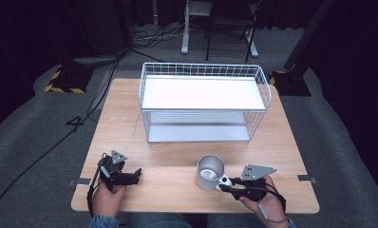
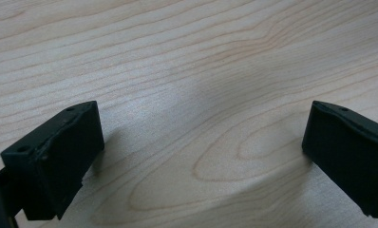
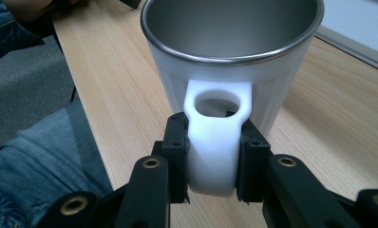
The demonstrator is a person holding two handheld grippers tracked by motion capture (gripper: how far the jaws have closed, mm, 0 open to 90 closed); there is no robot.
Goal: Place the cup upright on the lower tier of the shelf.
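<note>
Wooden table (image 1: pixel 130 123) is carrying a white wire rack (image 1: pixel 203 102) at the back w/ a white mug (image 1: pixel 210 172) standing upright near the front edge. Right claw (image 3: pixel 212 161) is clamping the mug's handle (image 3: pixel 215 137), pads pressing both sides. Left claw (image 2: pixel 201 152) is resting spread wide over bare wood, nothing btwn its jaws.

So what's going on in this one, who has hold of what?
A person sits at a wooden table with a two-jaw gripper in each hand. The right gripper is clamped on the white handle of a metal-lined mug, which stands upright on the table near the front edge. The left gripper rests over bare wood with its jaws wide apart and nothing between them. A white wire shelf rack stands farther back on the table, its shelves bare.
</note>
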